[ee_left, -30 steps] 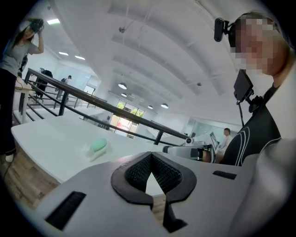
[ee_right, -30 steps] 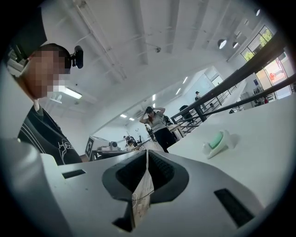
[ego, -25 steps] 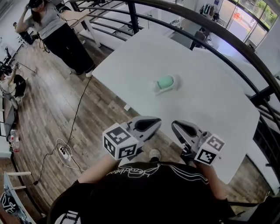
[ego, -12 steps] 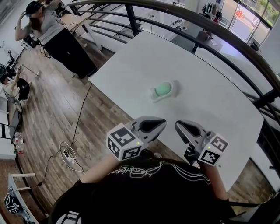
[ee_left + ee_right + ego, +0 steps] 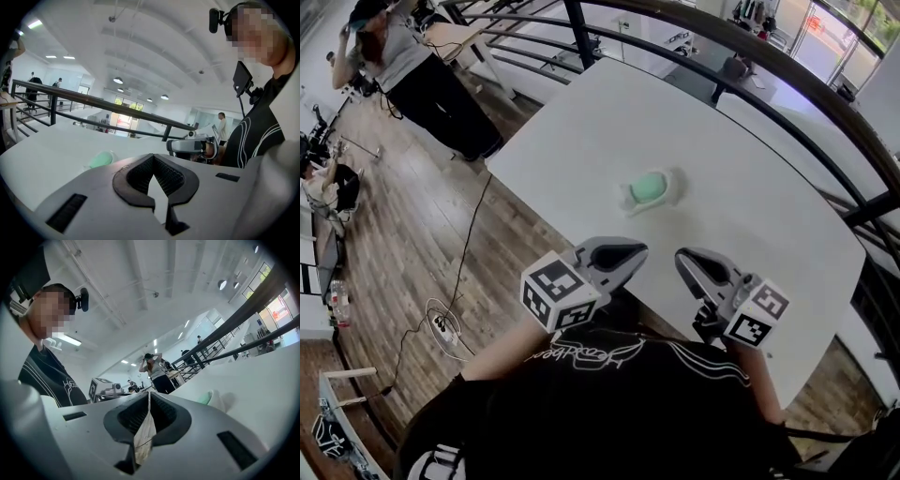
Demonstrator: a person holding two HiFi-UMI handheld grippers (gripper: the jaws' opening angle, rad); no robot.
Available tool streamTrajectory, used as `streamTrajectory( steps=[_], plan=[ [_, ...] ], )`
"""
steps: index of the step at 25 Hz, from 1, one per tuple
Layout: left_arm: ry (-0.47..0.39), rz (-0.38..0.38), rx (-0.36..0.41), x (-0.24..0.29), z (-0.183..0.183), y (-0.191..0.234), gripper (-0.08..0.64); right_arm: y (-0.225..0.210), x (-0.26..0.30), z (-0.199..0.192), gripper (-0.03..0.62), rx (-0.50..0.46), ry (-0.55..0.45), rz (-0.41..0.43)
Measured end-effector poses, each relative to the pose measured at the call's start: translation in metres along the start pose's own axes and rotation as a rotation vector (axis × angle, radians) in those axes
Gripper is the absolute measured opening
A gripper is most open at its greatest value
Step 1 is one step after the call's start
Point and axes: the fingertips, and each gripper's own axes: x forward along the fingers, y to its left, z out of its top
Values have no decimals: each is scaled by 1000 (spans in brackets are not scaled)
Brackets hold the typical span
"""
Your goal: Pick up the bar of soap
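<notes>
The bar of soap [image 5: 651,186] sits in its white dish [image 5: 674,196] on the table [image 5: 581,141], ahead of your left gripper [image 5: 630,251] and right gripper [image 5: 684,260], clear of both. Both have their jaws together, empty.

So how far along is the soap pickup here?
Nothing looks done: the green bar of soap sits untouched in its white dish on the table. In hand: nothing; left gripper and right gripper are both shut and empty, at the table's near edge, short of the dish. Left: reach, open, close on the soap, lift.
</notes>
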Motion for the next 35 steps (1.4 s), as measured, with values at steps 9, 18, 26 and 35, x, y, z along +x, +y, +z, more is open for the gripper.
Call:
streamTrajectory(
  steps=[9, 18, 26, 35],
  plan=[
    [34, -17, -48, 37, -1, 60, 8, -63, 28, -3, 18, 69, 11, -63],
    [92, -46, -34, 54, -11, 102, 9, -90, 46, -14, 18, 119, 11, -115],
    [204, -9, 140, 80, -12, 135, 100, -115, 47, -3, 18, 155, -3, -146],
    [328, -60, 313, 111, -28, 142, 255, -137, 27, -6, 18, 189, -22, -185]
  ],
)
